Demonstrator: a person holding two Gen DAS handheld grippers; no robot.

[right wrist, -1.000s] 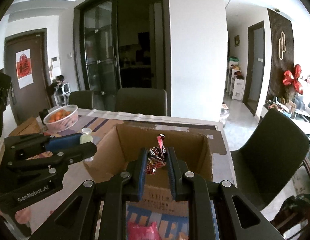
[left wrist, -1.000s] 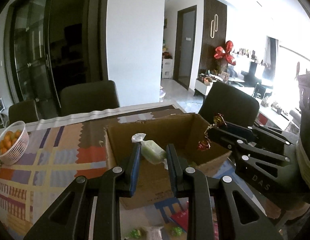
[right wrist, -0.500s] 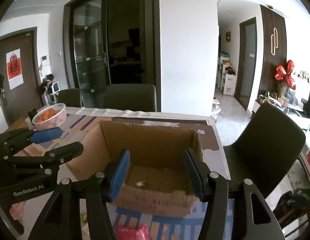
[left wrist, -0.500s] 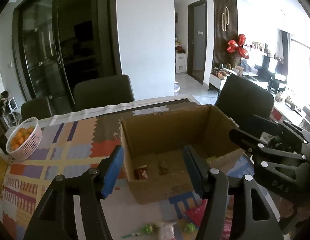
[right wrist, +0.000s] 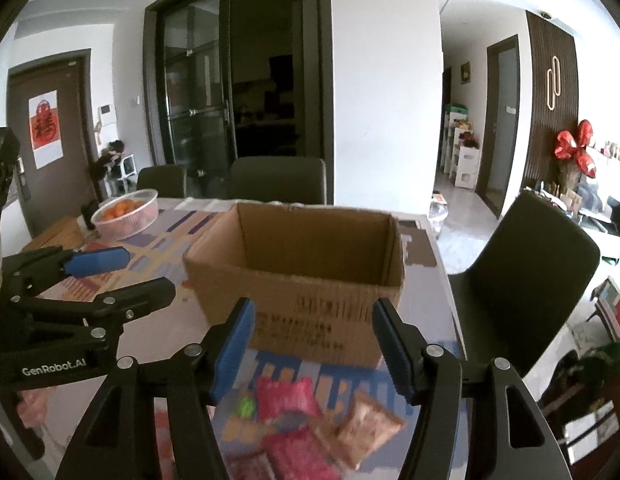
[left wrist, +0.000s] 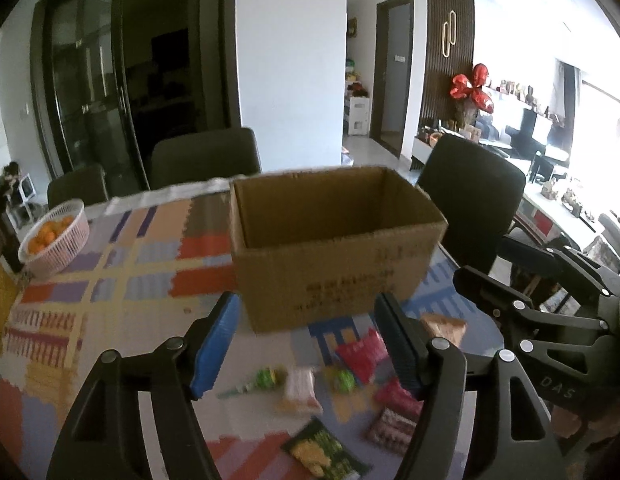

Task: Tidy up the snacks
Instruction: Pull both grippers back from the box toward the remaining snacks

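Note:
An open cardboard box [left wrist: 330,276] [right wrist: 310,304] stands on the patterned tablecloth. In front of it lie loose snacks: a green candy [left wrist: 265,378], a red packet [left wrist: 362,354] [right wrist: 287,398], a yellow-green packet [left wrist: 326,452] and a tan packet [right wrist: 368,428]. My left gripper [left wrist: 307,332] [right wrist: 145,272] hovers before the box's near wall. Its jaws are opening and nothing is between them. My right gripper [right wrist: 312,328] [left wrist: 484,260] hangs beside it on the right, jaws also opening and empty. The box's floor is hidden behind its near wall.
A pink basket of oranges [left wrist: 53,236] [right wrist: 125,214] sits at the table's far left. Dark chairs [left wrist: 205,160] stand behind the table, and another chair [right wrist: 522,272] is at its right end. The table edge runs just right of the box.
Both grippers let go of their candies over the box: the left a green-wrapped one, the right a red foil one. Both opened and drew back and down toward the snacks in front.

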